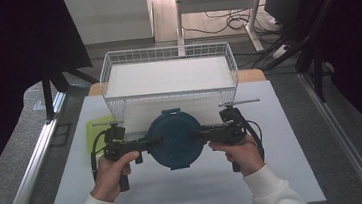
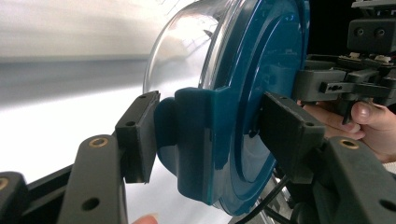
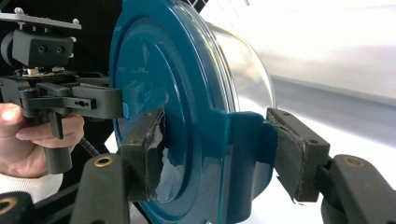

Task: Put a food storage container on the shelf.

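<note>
A round container [image 1: 175, 138] is held up between the two tools, just in front of the wire basket [image 1: 167, 73]. The left gripper [image 1: 149, 143] is clamped on one side latch, and the right gripper [image 1: 201, 135] on the opposite one. The lid [image 3: 159, 102] is smooth, glossy teal plastic with raised rings, and the clear bowl [image 2: 187, 42] is rounded.

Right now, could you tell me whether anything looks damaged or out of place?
Yes. In the right gripper view, the rubber pads on the right gripper look torn and peeling at the edges where they clamp the latch tab of the blue-lidded clear container. Also, a yellow-green lid juts over the white mat's left edge.
</note>
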`<state>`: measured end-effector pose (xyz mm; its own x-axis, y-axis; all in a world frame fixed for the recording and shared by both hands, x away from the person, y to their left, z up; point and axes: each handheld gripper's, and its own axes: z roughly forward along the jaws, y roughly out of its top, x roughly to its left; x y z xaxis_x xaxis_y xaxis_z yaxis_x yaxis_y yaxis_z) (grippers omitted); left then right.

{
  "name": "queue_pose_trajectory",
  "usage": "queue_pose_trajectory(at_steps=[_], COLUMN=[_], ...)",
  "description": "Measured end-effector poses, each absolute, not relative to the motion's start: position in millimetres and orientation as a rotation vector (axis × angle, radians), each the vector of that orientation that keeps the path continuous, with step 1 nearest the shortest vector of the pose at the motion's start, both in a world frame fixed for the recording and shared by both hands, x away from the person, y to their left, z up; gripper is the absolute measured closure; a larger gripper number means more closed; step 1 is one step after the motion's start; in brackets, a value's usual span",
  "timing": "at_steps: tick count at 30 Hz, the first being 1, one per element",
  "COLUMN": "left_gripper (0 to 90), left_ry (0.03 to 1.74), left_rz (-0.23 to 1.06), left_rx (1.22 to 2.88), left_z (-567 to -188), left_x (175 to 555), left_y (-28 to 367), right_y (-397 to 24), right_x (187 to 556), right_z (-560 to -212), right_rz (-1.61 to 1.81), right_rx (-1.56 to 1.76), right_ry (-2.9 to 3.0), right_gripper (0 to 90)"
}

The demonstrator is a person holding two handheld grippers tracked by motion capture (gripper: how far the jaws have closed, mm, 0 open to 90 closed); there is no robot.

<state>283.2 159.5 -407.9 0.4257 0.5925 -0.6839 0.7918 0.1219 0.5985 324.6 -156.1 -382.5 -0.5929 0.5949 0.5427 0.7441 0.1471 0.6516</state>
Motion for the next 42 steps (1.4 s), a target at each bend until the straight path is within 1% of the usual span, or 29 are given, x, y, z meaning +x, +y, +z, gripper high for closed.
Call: queue_pose_trajectory(at_steps=[16,27,35,42], left_gripper=[39.9,39.9,40.0,40.0], left_ry=[1.215,1.192,1.174,1.167], left_rz=[-0.175,-0.157,-0.131,-0.112], left_rx=[1.588,1.597,1.602,1.615], left_z=[-365.5,-348.0,-327.9,-312.8], left_x=[302.0,310.9,319.2,329.4], left_y=[159.5,158.5,158.0,155.6], right_y=[-157.7,-160.2,-160.8,-162.8], right_x=[339.0,345.3,353.5,361.6], right_z=[-344.1,-330.3,-310.6,-301.6], right_rz=[-1.519,-1.546,-1.575,-1.594], right_rx=[-1.307,-1.296,-1.286,-1.285], right_ry=[-2.258,-2.258,-2.259,-2.242], right_gripper=[39.5,40.1,40.0,40.1])
